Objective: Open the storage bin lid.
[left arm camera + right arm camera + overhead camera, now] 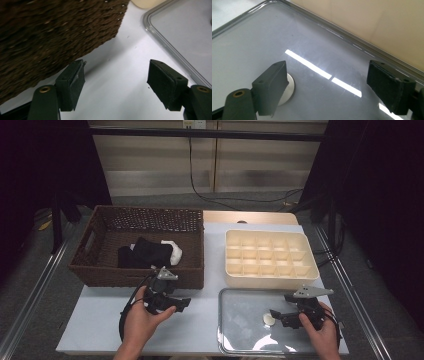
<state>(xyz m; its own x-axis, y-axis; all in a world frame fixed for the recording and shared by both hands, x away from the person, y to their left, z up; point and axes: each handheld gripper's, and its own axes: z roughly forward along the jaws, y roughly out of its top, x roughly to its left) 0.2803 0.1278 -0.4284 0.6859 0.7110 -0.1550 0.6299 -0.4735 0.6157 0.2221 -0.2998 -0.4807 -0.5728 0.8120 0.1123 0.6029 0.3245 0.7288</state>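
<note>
A small white round piece [269,320] lies on the shiny grey tray [240,340] at the front right. My right gripper [276,315] hovers low over the tray just right of the piece, jaws open. In the right gripper view the piece [290,87] peeks out from behind the left jaw, and nothing sits between the jaws of the right gripper [327,72]. My left gripper [184,303] is held in front of the brown wicker basket [100,270]. In the left gripper view the left gripper [116,72] stands open over bare white table, with the basket wall [50,32] close at upper left.
Black cloth [145,252] and a white cloth [173,251] lie inside the basket. A cream divided organiser [270,257] stands behind the tray; its wall [374,22] runs along the tray's far rim. The tray's edge [172,50] lies right of the left gripper.
</note>
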